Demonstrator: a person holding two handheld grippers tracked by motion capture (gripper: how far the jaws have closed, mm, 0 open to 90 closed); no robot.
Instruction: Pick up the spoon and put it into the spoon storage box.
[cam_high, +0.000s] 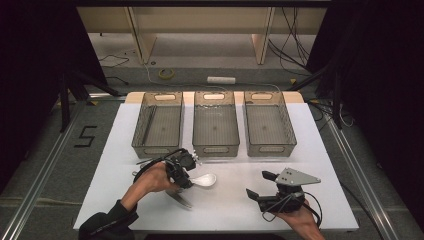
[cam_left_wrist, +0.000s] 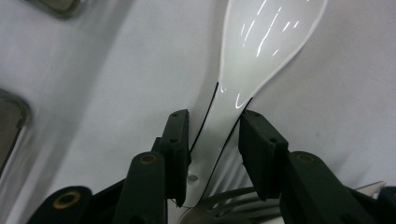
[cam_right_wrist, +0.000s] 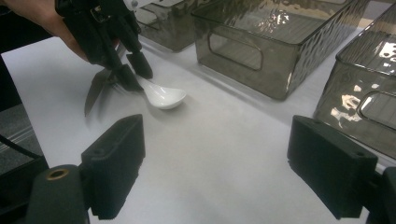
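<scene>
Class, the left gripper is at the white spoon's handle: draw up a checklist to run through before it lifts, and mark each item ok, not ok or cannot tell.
1. Handle of the white spoon lies between the left gripper jaws: ok.
2. Pads press on the handle: cannot tell; the left pad looks to touch, a thin gap shows at the right.
3. Nothing else caught in the jaws: cannot tell; a slotted metal utensil lies right under the handle's end.
4. Right gripper open, clear of the spoon: ok.
5. Three grey bins stand open beyond the spoon: ok.
</scene>
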